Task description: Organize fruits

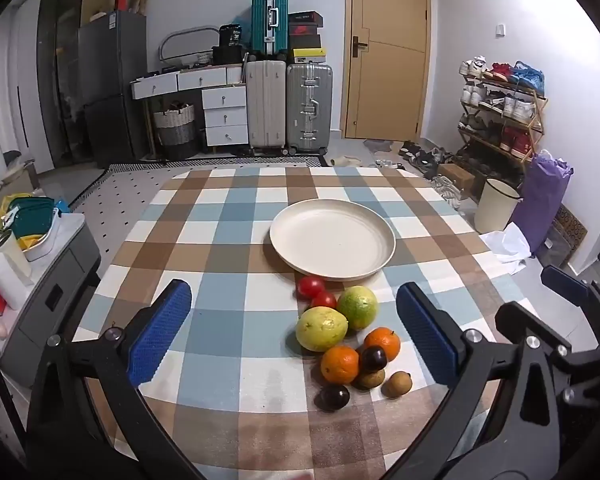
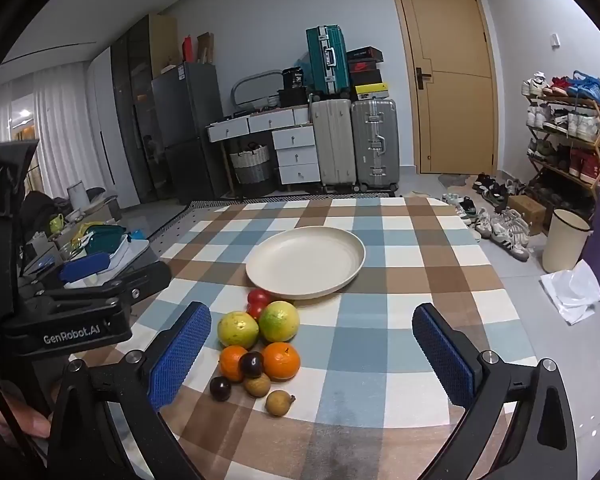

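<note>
With both my tongs spread wide and holding nothing, the fruit pile (image 1: 346, 340) sits loose on the checked tablecloth (image 1: 220, 240).
My left gripper (image 1: 294, 330) and right gripper (image 2: 312, 354) show ribbed blue pads; round glossy oranges, dimpled green guavas, dark plums, small red tomatoes and rough brown longans cluster just beside the smooth, shallow cream plate (image 1: 300, 220), which is bare.

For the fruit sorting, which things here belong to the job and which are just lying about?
Job:
plate
oranges
green-yellow fruits
tomatoes
dark plums
small brown fruits
left gripper and right gripper, both open

Lying about:
suitcases
shoe rack
bin
</note>
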A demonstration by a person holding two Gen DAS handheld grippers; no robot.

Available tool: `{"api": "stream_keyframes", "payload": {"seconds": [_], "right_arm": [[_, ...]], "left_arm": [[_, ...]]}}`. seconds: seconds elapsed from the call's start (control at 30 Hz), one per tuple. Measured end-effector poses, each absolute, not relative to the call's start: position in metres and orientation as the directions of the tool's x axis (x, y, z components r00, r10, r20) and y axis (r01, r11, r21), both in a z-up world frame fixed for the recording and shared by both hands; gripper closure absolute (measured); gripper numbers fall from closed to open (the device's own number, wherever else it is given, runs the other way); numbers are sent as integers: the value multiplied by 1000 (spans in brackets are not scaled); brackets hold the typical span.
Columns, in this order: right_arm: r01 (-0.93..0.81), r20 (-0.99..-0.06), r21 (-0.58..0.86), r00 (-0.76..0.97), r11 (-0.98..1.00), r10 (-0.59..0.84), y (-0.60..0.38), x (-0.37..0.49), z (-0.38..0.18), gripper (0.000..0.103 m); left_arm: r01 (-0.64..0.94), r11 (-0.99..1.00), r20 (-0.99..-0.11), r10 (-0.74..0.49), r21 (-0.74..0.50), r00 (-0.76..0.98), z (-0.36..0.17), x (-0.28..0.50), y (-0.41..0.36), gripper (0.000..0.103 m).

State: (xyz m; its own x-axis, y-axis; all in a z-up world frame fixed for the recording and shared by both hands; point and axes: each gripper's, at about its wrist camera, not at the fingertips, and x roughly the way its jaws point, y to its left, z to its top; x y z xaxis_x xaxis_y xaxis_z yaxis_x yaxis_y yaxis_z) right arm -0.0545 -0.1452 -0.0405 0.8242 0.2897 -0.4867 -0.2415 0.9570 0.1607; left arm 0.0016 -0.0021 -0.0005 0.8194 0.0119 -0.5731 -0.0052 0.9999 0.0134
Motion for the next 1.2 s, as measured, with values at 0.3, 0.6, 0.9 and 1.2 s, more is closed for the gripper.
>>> {"api": "stream_keyframes", "payload": {"seconds": [0.3, 0.6, 0.9, 1.2], "right_arm": [[-215, -499, 146, 827, 966, 259, -151, -55, -34, 0], [-185, -496, 107, 842, 977, 214, -145, -54, -40, 0], [-185, -479, 112, 851, 976, 216, -148, -55, -37, 0], [-186, -461, 119, 860, 975, 220, -149, -59, -34, 0]], "left_arm": [[4, 999, -564, 21, 43, 826, -5, 5, -20, 1], [5, 1000, -551, -16, -22, 835, 0, -2, 0, 1], [0, 1000, -550, -10, -18, 835, 0, -4, 1, 1], [-5, 1000, -541, -5, -17, 841, 0, -6, 0, 1]]}}
